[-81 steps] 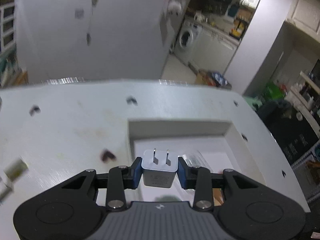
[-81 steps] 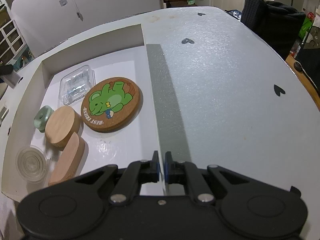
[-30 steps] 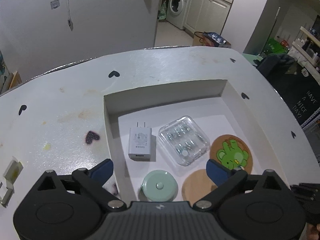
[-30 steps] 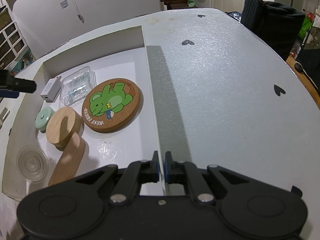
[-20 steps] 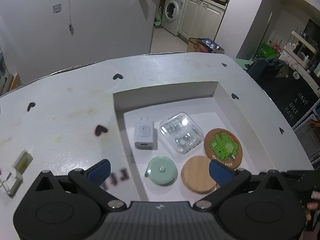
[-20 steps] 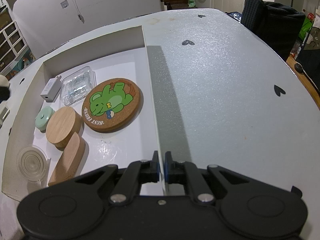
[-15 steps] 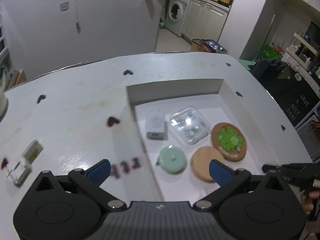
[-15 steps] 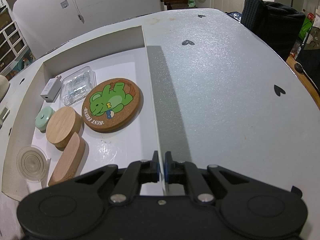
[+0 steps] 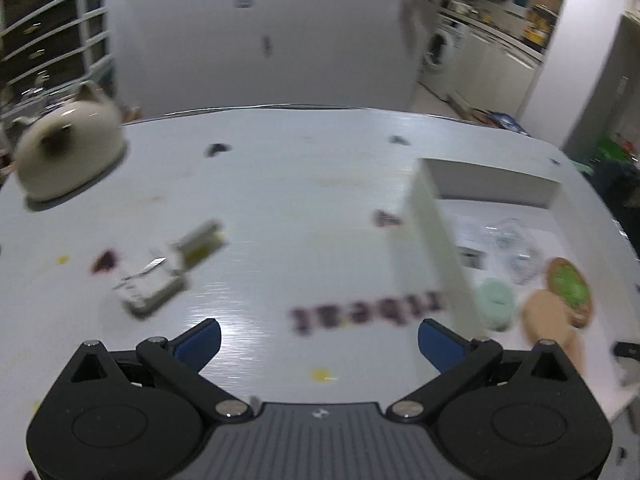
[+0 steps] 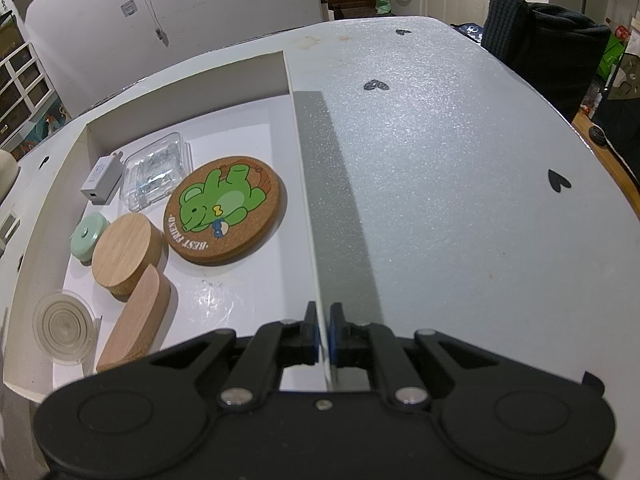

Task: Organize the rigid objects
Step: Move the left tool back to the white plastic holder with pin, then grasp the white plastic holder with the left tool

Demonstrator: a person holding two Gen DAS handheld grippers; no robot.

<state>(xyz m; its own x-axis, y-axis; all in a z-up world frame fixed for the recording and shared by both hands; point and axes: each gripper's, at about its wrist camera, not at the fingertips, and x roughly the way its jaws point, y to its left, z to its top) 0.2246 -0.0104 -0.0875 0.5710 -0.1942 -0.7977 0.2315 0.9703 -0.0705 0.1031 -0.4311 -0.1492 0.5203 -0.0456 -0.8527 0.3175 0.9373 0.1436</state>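
**Box steadied, next loose piece in sight**

Table (image 9: 304, 184) first: we see a white top with small dark heart marks. On it sits the shallow white box (image 10: 188, 76), which holds what is already sorted. Along the box's far wall lie a white charger (image 10: 102, 178) and a clear plastic case (image 10: 156, 174). A cork coaster with a green bear (image 10: 224, 216) lies nearer the right wall. Toward the left wall sit a wooden disc (image 10: 126, 252) and a small mint-green round (image 10: 89, 236), and near the front edge a wooden block (image 10: 138, 320) and a clear round lid (image 10: 64, 328).

Outside the box, near the table's left edge, stands a cream cat-shaped pot (image 9: 68, 152). Closer to us lies a small white and yellow piece (image 9: 172, 268), blurred, so we cannot say what it is.

Our right gripper (image 10: 323, 330) is clenched on the box's thin right wall, pinning it. Our left gripper (image 9: 318, 340) is released and empty, jaws spread wide over bare table, with the small piece ahead to the left.

We judge that piece to be the next pick. It looks low and flat, so wide jaws coming down tilted may skid it across the smooth top or nip only an edge. The thin wall in the right grip could flex or slip if we lean on it, shifting the box and disturbing what lies inside.
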